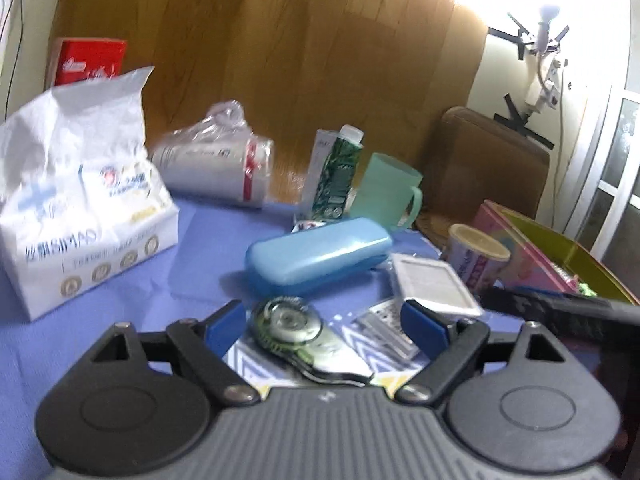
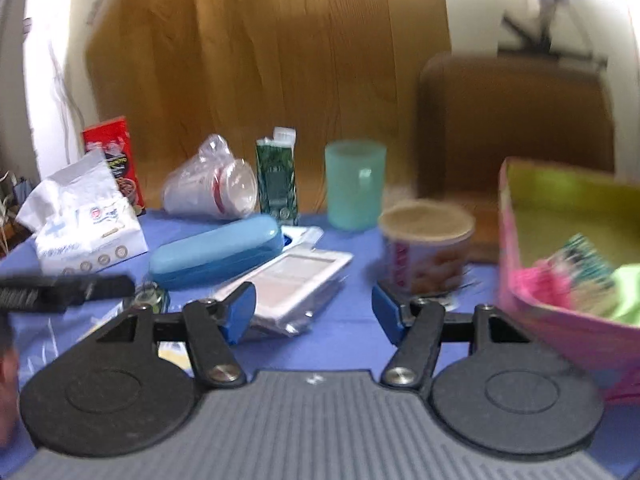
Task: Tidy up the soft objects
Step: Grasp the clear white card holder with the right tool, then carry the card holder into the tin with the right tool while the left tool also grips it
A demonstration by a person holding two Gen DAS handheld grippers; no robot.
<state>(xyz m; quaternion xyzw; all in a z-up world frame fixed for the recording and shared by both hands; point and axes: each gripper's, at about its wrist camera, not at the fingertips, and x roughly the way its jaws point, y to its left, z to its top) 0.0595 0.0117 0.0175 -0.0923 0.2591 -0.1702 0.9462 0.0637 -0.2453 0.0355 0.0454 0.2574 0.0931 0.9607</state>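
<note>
A white tissue pack point(image 1: 80, 208) point(image 2: 84, 220) stands at the left on the blue tablecloth point(image 1: 192, 264). A pink box point(image 2: 560, 320) point(image 1: 520, 260) with a yellow-green inside sits at the right and holds pink and green soft items point(image 2: 560, 284). My left gripper point(image 1: 324, 328) is open low over a round green and silver blister pack point(image 1: 288, 324), its pads apart from it. My right gripper point(image 2: 314, 316) is open with nothing between its fingers, just left of the pink box. The left gripper's black body point(image 2: 60, 292) shows at the left edge of the right wrist view.
A blue hard case point(image 1: 320, 256) point(image 2: 216, 256), a flat white packet point(image 1: 436, 284) point(image 2: 296, 280) and a round can point(image 1: 476, 256) point(image 2: 428, 252) lie mid-table. Behind stand bagged plastic cups point(image 2: 216, 188), a green carton point(image 2: 276, 176), a teal mug point(image 2: 356, 184) and a red box point(image 2: 116, 160). A brown chair point(image 2: 516, 120) is beyond.
</note>
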